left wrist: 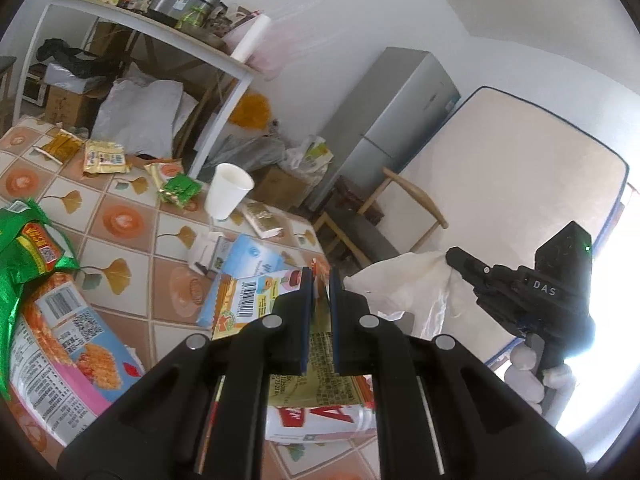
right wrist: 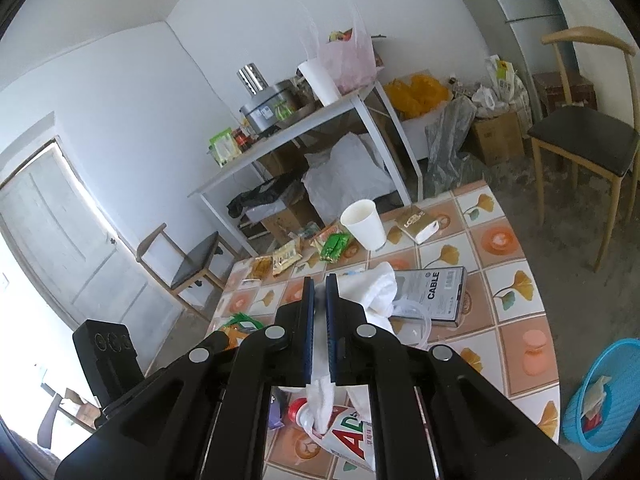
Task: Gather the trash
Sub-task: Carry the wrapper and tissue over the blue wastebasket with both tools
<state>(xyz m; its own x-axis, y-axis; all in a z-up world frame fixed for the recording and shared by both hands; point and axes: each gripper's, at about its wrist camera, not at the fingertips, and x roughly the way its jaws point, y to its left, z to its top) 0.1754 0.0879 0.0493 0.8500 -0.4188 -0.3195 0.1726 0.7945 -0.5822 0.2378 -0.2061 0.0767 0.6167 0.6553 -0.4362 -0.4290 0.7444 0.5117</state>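
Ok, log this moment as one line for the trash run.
left hand-held gripper: shut on snack wrapper | right hand-held gripper: shut on white tissue | blue basket: on floor beside table

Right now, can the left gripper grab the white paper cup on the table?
Probably not yet. The left gripper is already shut on a wrapper, so it has no free jaws. The paper cup stands upright further along the table, past more wrappers, with nothing covering it.

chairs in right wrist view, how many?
2. One chair at far right, past the table, by the boxes. The other chair on the left, near the door. More may be hidden behind the jaws.
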